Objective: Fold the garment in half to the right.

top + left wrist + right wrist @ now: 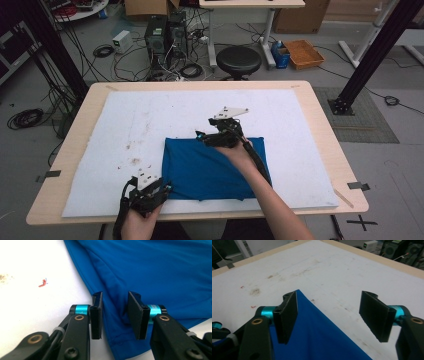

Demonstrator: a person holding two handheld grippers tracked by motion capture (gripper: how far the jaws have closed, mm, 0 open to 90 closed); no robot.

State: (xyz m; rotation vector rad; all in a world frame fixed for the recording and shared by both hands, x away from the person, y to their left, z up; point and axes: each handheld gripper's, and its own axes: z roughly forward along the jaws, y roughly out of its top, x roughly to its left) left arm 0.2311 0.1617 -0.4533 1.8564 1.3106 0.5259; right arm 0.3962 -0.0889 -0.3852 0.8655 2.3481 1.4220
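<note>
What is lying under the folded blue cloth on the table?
The blue cloth lies on a stained white mat that covers the wooden table. Anything directly beneath the cloth is hidden.

Place: a robotics or computer lab
Floor: two computer towers (166, 34) amid loose cables (102, 50) (tangled everywhere)
Furniture: a black stool (238, 60), a white-padded tabletop (90, 100)
Storage: cardboard boxes (146, 7)
Frame: black metal posts (375, 50)

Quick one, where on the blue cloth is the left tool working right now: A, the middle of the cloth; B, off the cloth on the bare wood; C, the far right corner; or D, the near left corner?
D: the left tool straddles the blue cloth at its near left corner.
</note>
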